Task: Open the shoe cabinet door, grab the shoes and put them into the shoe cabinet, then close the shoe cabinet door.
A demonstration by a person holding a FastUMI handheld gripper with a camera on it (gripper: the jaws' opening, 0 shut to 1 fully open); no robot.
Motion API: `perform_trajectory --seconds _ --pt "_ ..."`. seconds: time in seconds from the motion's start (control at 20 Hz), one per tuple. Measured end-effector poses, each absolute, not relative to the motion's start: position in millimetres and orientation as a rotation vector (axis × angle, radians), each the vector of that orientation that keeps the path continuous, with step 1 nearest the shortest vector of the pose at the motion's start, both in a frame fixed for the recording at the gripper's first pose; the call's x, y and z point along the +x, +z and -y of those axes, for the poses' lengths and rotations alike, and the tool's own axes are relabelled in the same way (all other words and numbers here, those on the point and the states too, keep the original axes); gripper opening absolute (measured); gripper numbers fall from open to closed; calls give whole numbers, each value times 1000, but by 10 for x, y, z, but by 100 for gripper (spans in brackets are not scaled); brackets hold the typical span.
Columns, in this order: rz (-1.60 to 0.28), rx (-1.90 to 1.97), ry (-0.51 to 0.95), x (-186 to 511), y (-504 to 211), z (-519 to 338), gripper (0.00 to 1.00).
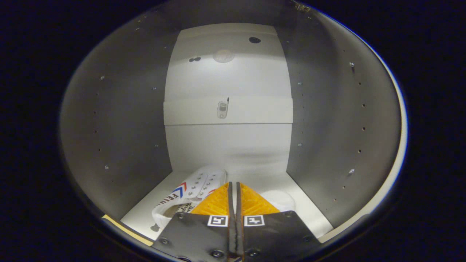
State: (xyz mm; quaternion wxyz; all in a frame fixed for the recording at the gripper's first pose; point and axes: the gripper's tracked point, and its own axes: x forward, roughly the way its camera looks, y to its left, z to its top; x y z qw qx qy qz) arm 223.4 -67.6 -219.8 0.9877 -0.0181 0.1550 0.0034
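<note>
I am looking into the open shoe cabinet (120, 145), with its grey side walls and white back panel. A white sneaker (193, 191) with red and blue stripes lies on the cabinet floor (145, 214), just left of my fingers, toe pointing inward. The white toe of a second shoe (282, 200) shows just beyond my right finger; the fingers hide the rest of it. My gripper (233, 194) is low over the floor with its jaws almost together. A thin white strip, seemingly the second shoe's edge, is pinched between them.
A white shelf board (255, 111) crosses the back of the cabinet at mid height. Both side walls carry rows of small peg holes. The right wall's (327, 145) front edge curves close by on the right. The floor's front lip (127, 231) lies at the lower left.
</note>
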Motion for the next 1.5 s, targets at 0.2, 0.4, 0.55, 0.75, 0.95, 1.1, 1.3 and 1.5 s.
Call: perform_trajectory --seconds 0.2,0.4,0.55,0.75,0.95,1.1,1.3,1.5 --pt "-289 -18 21 1965 -1946 611 2" --pt "-299 42 73 1519 -1753 335 2" --pt "-305 70 122 1206 -1690 65 2" --pt "-383 88 172 869 -1935 -198 2" --pt "-484 76 145 662 -2344 -134 2" --pt "-512 64 106 623 -2492 12 2" --pt "-499 -22 79 600 -2439 143 2" --pt "-497 -64 54 626 -2433 323 2"
